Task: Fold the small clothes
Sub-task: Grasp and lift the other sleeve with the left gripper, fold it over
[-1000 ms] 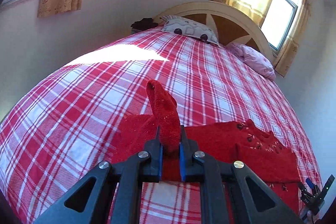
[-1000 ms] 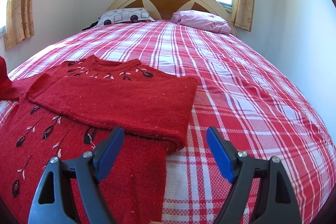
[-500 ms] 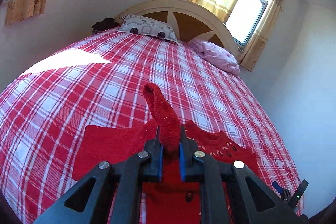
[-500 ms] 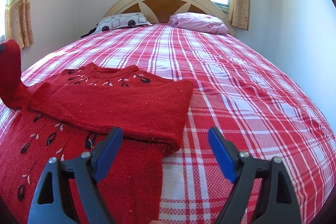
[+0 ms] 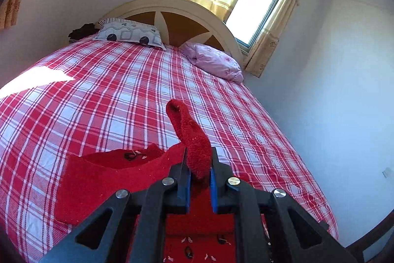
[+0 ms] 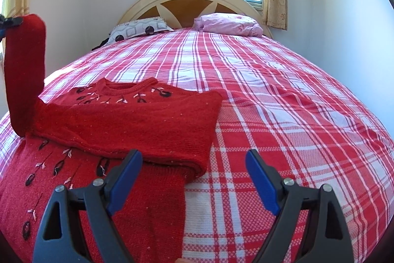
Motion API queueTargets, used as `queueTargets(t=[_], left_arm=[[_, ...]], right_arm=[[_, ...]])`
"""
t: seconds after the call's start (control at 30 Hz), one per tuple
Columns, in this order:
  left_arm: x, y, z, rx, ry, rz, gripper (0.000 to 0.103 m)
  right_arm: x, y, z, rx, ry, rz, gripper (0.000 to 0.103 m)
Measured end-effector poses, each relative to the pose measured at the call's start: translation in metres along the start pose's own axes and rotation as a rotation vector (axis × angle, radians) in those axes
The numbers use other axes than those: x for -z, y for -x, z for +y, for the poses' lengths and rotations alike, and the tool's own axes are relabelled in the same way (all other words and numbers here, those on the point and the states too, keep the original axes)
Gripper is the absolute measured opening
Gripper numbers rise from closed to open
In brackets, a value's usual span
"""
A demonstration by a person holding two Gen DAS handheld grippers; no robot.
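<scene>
Centrally, red knitted sweater (image 6: 123,120) on red plaid bedspread (image 6: 283,102), left gripper (image 5: 199,173) pinching its raised sleeve (image 5: 194,139), right gripper (image 6: 194,179) spread wide, empty, beside sweater.

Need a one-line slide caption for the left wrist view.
Left gripper shut on the red sweater's sleeve, lifted above the plaid bedspread.

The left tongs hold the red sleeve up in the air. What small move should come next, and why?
Probably carry the sleeve across the red sweater and lay it flat: the left tongs pinch its cuff, lifted, while the other sleeve already lies folded over the front.
</scene>
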State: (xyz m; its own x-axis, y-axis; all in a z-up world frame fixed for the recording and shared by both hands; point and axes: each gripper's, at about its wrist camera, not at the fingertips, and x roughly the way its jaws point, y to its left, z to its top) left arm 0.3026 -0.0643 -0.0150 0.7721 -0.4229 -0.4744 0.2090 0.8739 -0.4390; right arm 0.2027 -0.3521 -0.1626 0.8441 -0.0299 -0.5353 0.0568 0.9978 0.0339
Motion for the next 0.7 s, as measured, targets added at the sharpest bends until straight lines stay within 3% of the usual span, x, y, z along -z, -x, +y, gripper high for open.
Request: queueTargets(t=[0.4,0.7], left_arm=[[0.008,-0.037,-0.047,0.075,-0.014,0.041,0.011],[0.028,-0.071,-0.076,0.066,-0.036,0.044,0.011]], right_arm=[[0.001,-0.003,-0.002,0.005,-0.01,0.009,0.088],[0.002,-0.004,-0.007,-0.004,-0.037,0.014,0.088]])
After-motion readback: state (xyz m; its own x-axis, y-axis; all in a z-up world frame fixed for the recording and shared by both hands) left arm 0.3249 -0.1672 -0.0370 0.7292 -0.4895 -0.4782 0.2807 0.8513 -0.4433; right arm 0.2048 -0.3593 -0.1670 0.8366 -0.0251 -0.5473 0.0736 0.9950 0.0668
